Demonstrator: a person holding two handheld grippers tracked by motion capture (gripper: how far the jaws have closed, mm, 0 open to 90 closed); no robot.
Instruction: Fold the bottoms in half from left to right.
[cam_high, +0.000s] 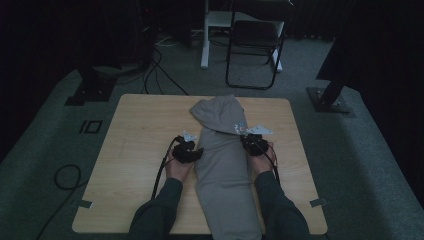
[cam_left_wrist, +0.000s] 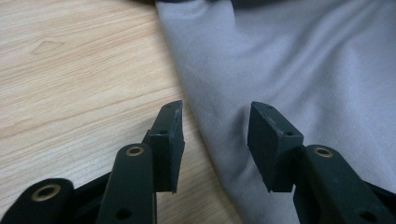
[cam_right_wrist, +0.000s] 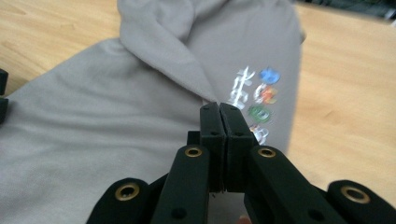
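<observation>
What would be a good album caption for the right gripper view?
Right gripper, jaws shut, above a grey hooded sweatshirt with a colourful print on a wooden table.

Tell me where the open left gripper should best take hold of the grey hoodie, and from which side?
Probably its long folded edge beside the left gripper, coming in low from the bare table. The grey hoodie lies flat there, so only that edge gives the open jaws something to close on.

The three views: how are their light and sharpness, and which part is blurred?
High view: dim and dark, so the grey hoodie and wooden table look dull. Left gripper view: bright, with its fingers and the wood grain sharp. Right gripper view: bright, but the coloured print on the hoodie is smeared, while the near fingers stay crisp.
</observation>
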